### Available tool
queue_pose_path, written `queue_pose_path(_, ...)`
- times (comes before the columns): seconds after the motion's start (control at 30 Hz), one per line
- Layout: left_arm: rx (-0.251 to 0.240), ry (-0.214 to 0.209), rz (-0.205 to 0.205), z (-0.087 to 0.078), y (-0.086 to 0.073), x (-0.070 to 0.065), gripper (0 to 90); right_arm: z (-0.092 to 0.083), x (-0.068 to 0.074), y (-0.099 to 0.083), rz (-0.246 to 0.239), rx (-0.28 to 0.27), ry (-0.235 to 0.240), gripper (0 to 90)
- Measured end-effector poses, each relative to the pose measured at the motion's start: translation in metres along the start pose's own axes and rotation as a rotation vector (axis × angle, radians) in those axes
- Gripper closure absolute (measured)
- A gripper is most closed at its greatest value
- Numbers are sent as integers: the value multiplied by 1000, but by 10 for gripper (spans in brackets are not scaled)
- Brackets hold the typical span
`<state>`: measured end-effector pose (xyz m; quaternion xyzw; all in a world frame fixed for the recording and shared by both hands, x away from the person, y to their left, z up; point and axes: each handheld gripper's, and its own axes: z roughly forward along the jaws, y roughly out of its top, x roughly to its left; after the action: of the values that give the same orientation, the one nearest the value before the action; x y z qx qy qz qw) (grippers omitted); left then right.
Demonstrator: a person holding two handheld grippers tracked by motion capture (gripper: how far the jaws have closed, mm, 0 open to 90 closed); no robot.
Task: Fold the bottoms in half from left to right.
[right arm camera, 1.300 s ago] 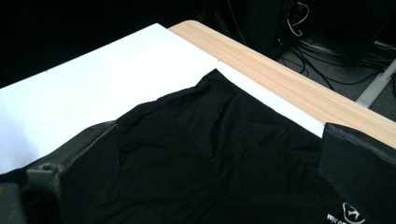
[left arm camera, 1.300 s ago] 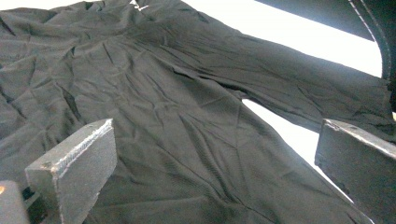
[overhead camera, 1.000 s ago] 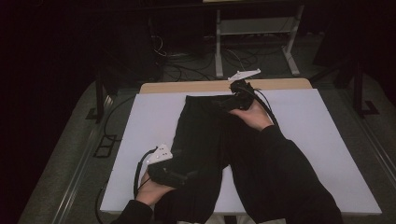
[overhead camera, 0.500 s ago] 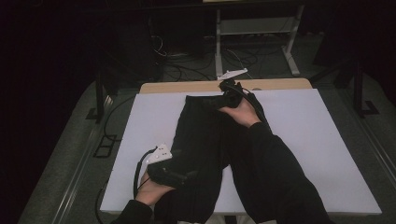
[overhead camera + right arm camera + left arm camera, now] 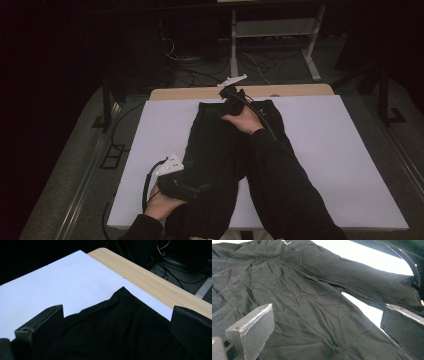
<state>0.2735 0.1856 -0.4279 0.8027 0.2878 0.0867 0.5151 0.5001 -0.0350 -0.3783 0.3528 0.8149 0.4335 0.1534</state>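
Note:
A black garment (image 5: 215,150) lies lengthwise down the middle of the white sheet (image 5: 325,150). My left gripper (image 5: 192,189) rests at the garment's near left part, and the left gripper view looks across wrinkled black cloth (image 5: 312,302) between wide-apart jaws: it is open (image 5: 328,325). My right gripper (image 5: 226,99) is at the garment's far edge, held by a hand in a black sleeve. Its jaws stand apart over the garment's far corner (image 5: 125,322), so it is open (image 5: 117,327) with nothing pinched.
A strip of wooden tabletop (image 5: 200,93) shows beyond the white sheet. Behind the table stand a metal frame (image 5: 270,30) and floor cables (image 5: 200,60). Bare white sheet lies to the left (image 5: 150,135) and right of the garment.
My right gripper has slid left along the garment's far edge, toward its far left corner. The left gripper has stayed put.

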Motion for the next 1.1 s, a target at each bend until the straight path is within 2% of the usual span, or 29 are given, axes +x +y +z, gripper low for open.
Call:
queue_pose_path(0.37,-5,5,-5,-1,0,0,0,27,6,7,22,7,-24,0)
queue_pose_path(0.53,-4,7,-5,-3,-1,0,0,39,7,9,24,20,-19,0)
queue_pose_path(0.77,-11,8,-8,-4,-1,0,0,54,8,10,66,7,-14,0)
queue_pose_path(1.1,-11,-5,-4,-3,-1,0,0,75,2,13,84,5,-31,0)
